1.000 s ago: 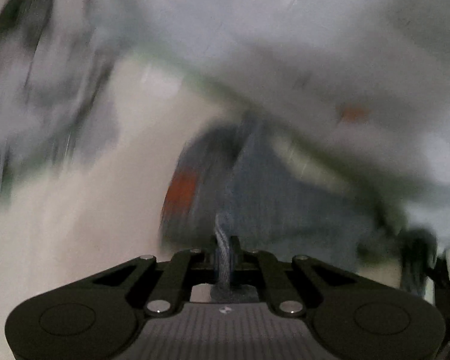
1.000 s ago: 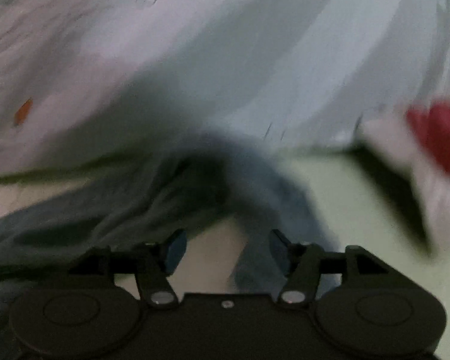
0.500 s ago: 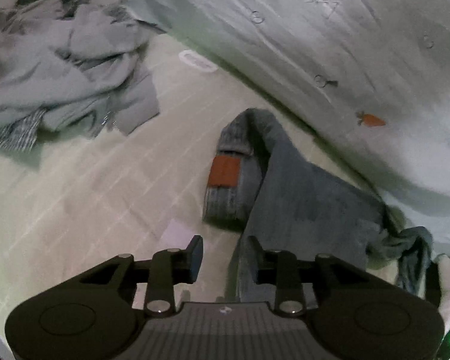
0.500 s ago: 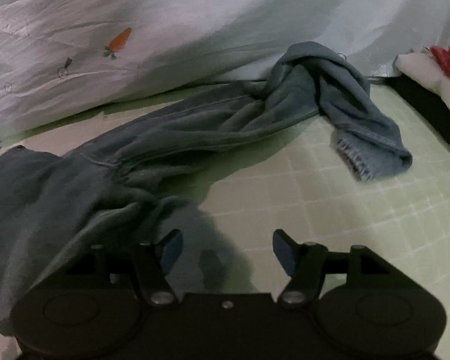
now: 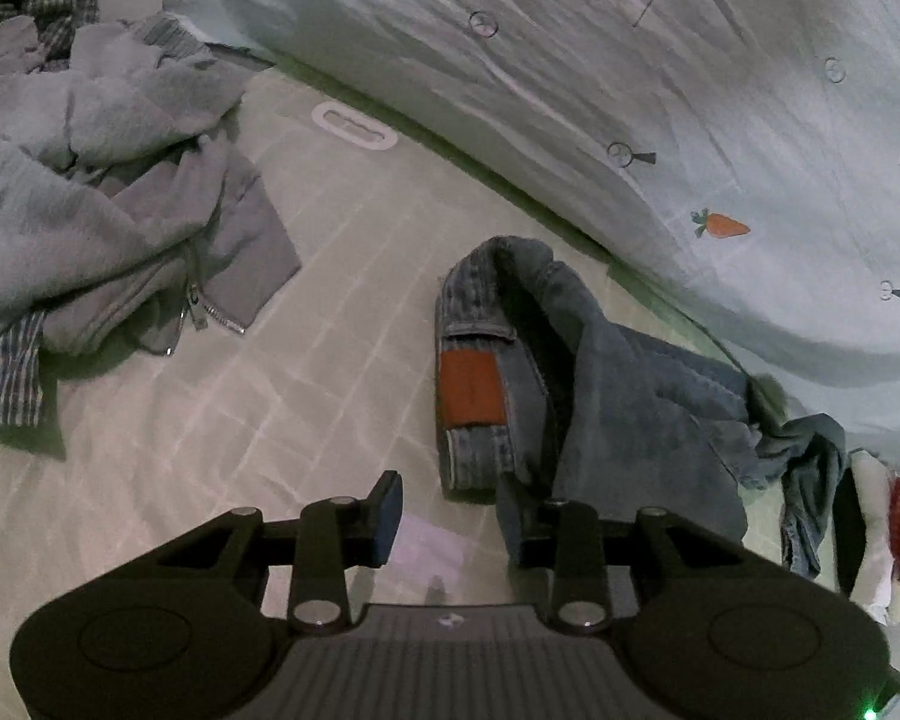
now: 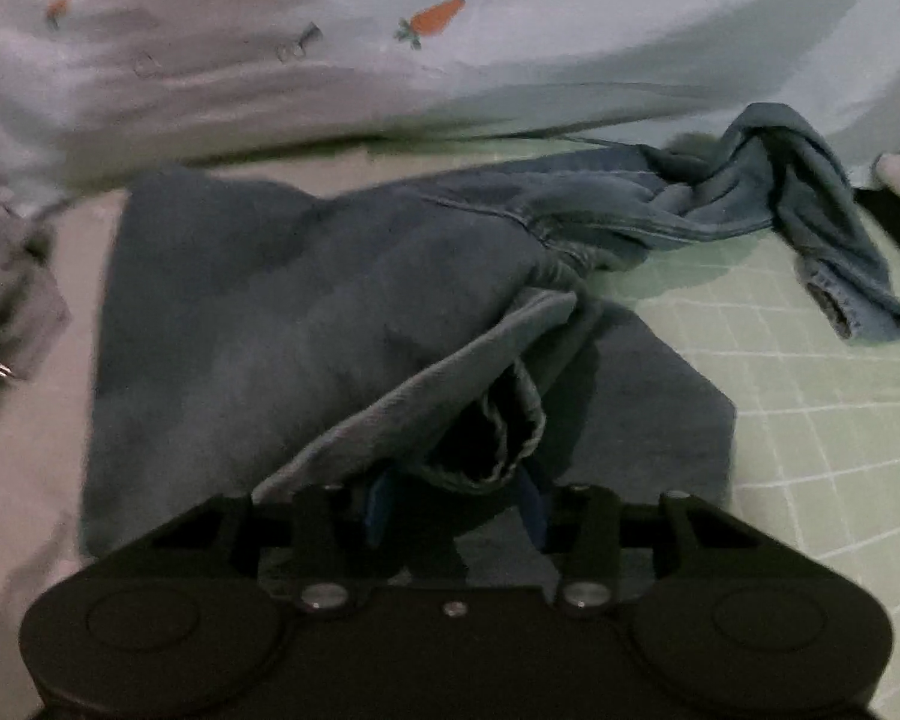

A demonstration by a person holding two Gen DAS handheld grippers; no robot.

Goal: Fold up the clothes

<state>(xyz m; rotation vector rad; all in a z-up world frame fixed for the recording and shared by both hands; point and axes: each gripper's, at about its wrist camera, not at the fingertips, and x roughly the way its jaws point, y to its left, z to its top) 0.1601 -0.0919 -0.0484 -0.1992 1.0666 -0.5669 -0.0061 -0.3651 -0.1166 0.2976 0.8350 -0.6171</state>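
Observation:
A pair of blue jeans point(image 5: 618, 408) lies crumpled on the pale green bed sheet point(image 5: 210, 420), its waistband with an orange patch point(image 5: 471, 387) facing up. My left gripper point(image 5: 450, 510) is open just short of the waistband and touches no cloth. In the right wrist view the jeans point(image 6: 306, 312) fill the middle, with one twisted leg point(image 6: 810, 204) trailing to the right. My right gripper point(image 6: 456, 504) is open and low against the jeans. A folded edge of denim point(image 6: 486, 438) bulges between its fingers, half hiding the tips.
A heap of grey and striped clothes point(image 5: 90, 210) lies at the left. A pale duvet with carrot prints point(image 5: 720, 120) runs along the far side. A red and white item point(image 5: 894, 534) sits at the right edge. Bare sheet point(image 6: 810, 420) spreads to the right of the jeans.
My left gripper, shut on denim a second ago, has let go and opened. My right gripper has moved in onto the jeans, and its fingers stand a little closer together with cloth between them.

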